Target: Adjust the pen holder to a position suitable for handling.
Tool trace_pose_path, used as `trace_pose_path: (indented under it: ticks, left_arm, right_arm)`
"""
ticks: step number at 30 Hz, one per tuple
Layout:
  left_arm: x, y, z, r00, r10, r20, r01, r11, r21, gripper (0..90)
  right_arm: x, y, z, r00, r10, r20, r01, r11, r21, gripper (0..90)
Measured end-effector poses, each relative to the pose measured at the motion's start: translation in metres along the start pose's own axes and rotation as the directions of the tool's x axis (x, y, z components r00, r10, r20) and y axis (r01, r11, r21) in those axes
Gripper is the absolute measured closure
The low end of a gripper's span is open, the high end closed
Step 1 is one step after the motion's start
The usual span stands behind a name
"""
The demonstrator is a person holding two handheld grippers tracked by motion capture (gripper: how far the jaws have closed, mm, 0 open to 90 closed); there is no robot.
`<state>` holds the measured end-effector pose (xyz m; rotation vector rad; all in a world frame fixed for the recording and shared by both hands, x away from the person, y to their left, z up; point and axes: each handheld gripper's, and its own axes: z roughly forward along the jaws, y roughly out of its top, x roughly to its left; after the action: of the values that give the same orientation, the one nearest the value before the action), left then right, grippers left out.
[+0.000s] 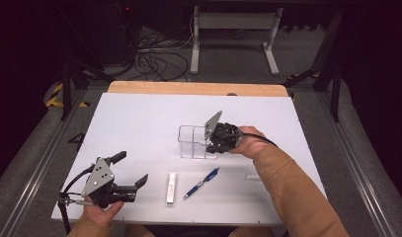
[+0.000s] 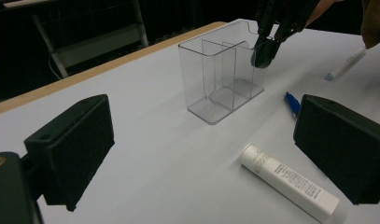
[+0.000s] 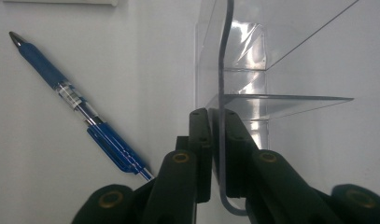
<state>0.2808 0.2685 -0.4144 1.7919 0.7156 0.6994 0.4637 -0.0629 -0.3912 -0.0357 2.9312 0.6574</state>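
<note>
On the white tabletop [image 1: 139,123], one clear three-compartment organizer [image 1: 194,140] stands upright, its wall pinched between the right gripper [image 1: 219,140] jaws, likely to steady it for loading. The left gripper [image 1: 132,173] hovers with jaws wide apart; just ahead lie one white tube [image 1: 171,187] and one blue pen [image 1: 201,183].

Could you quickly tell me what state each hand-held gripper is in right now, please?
Left hand-held gripper: open, holding nothing, near the white tube.
Right hand-held gripper: shut on a wall of the clear organizer.
</note>
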Motion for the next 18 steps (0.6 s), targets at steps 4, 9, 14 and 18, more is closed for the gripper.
trace_pose_path:
  ticks: [4, 9, 14, 18]
  left_arm:
    - [0.0, 0.001, 0.002, 1.0, -0.003, 0.004, 0.003, 1.0, -0.002, 5.8]
    - [-0.002, 0.003, 0.005, 0.9998, -0.007, 0.019, 0.007, 1.0, 0.002, 5.8]
    - [-0.004, 0.006, 0.009, 0.9994, -0.003, 0.033, 0.003, 1.0, 0.001, 5.8]
    - [-0.005, 0.007, 0.012, 0.9992, 0.0, 0.04, 0.0, 1.0, 0.005, 5.8]
  right_arm:
    - [0.0, -0.001, -0.005, 0.9991, 0.042, -0.001, -0.042, 0.999, -0.034, 64.8]
    - [0.003, -0.001, -0.029, 0.9906, 0.136, 0.009, -0.133, 0.977, -0.168, 37.9]
    - [0.017, -0.004, -0.061, 0.9804, 0.193, 0.039, -0.171, 0.932, -0.318, 26.7]
    - [0.026, -0.009, -0.073, 0.9737, 0.213, 0.079, -0.171, 0.917, -0.361, 21.3]
